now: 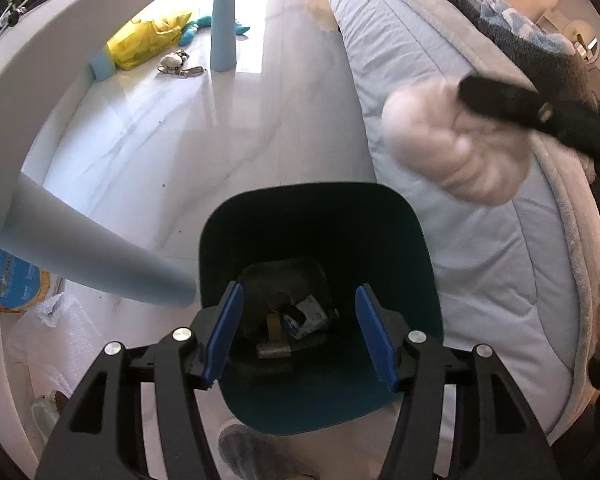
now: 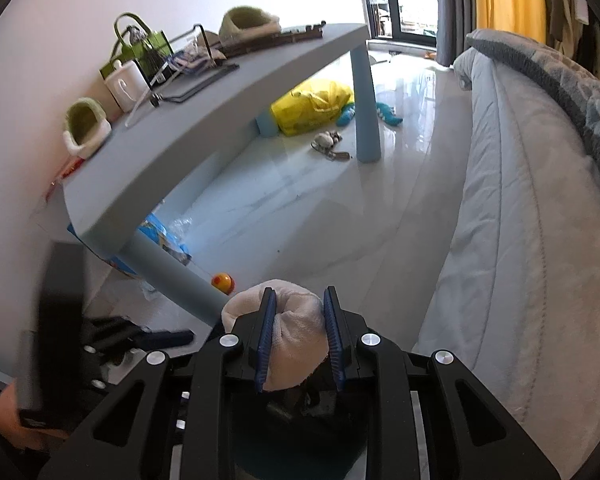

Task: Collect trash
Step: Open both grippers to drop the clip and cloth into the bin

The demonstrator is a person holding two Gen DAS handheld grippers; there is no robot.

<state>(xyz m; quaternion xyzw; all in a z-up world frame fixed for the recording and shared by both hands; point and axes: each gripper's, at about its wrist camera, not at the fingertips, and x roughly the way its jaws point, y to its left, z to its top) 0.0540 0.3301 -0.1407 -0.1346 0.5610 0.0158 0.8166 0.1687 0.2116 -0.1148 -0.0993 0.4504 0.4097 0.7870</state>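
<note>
Glossy pale marble-look floor [image 1: 172, 152]; light-blue tabletop [image 2: 204, 120] on round legs along the white wall, bed [image 2: 520, 200] with quilted pale-blue cover opposite; a clear strip of floor runs between them toward the window.

Under the tabletop: yellow plastic bag [image 2: 312, 106], teal plush toy [image 2: 388, 114], small grey toy [image 2: 327, 140], blue printed pack [image 2: 164, 240], orange ball [image 2: 222, 281] just beside the near leg; on the tabletop: white mug [image 2: 126, 84], green wire holder [image 2: 140, 46], two green fuzzy slippers [image 2: 86, 126].

Bin [image 1: 320, 236]: dark teal, rounded-square mouth, smooth plastic, standing on the floor touching the bed edge, near table leg just beside its left rim; crumpled scraps lie at the bottom.

Left gripper [image 1: 300, 336]: jaws spread wide, blue pads over the bin mouth, nothing between them.

Right gripper [image 2: 300, 340]: jaws pinching a soft white wadded cloth [image 2: 296, 320], ribbed texture; left view shows the wad in the air above and right of the bin's far rim, in front of the bed side, blurred.
</note>
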